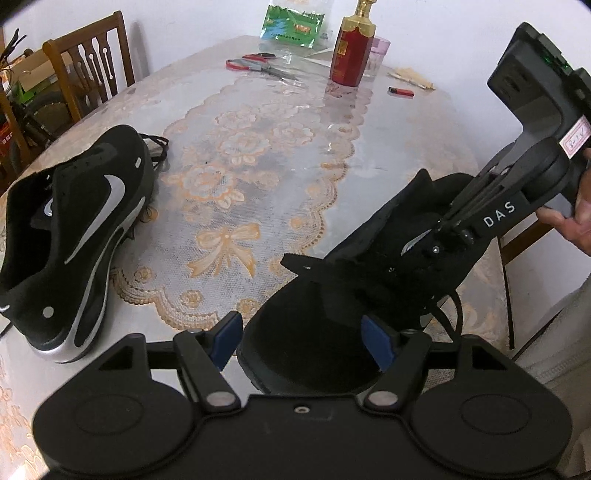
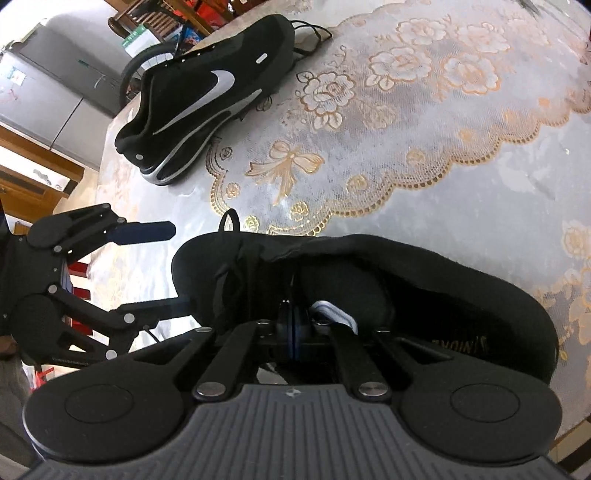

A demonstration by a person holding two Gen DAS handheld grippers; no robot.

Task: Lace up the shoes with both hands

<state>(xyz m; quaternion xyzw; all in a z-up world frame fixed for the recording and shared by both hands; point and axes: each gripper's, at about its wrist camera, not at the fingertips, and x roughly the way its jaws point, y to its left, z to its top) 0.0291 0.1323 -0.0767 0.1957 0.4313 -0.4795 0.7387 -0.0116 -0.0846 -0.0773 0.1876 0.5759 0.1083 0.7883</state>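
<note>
The near shoe [image 1: 314,332], all black, lies on the tabletop [image 1: 258,155] at about 5 o'clock in the left wrist view, its toe toward the camera and its open collar toward 2 o'clock. The left gripper [image 1: 301,341] has its jaws apart, one blue pad [image 1: 225,341] to the left of the toe and the other on its right side; whether either pad presses on the shoe cannot be told. The right gripper [image 1: 448,227] comes in from 2 o'clock, held by a hand [image 1: 576,225], with its jaws together over the shoe's lacing area. In the right wrist view those jaws are closed at the shoe's opening, a thin dark strand rising from between them; what they pinch cannot be made out. A lace [image 1: 456,310] loops off the shoe's right side.

The second shoe [image 1: 74,240], black with a silver swoosh and sole, lies well apart at 9 o'clock, with its own loose lace [image 1: 157,147] bunched at the toe end.

At the far edge, around 12 o'clock, stand a red bottle [image 1: 351,51] and a green packet [image 1: 291,26], with scissors [image 1: 258,66] to their left and a lighter [image 1: 400,92] at 1 o'clock. A wooden chair [image 1: 88,62] stands at 10 o'clock.
</note>
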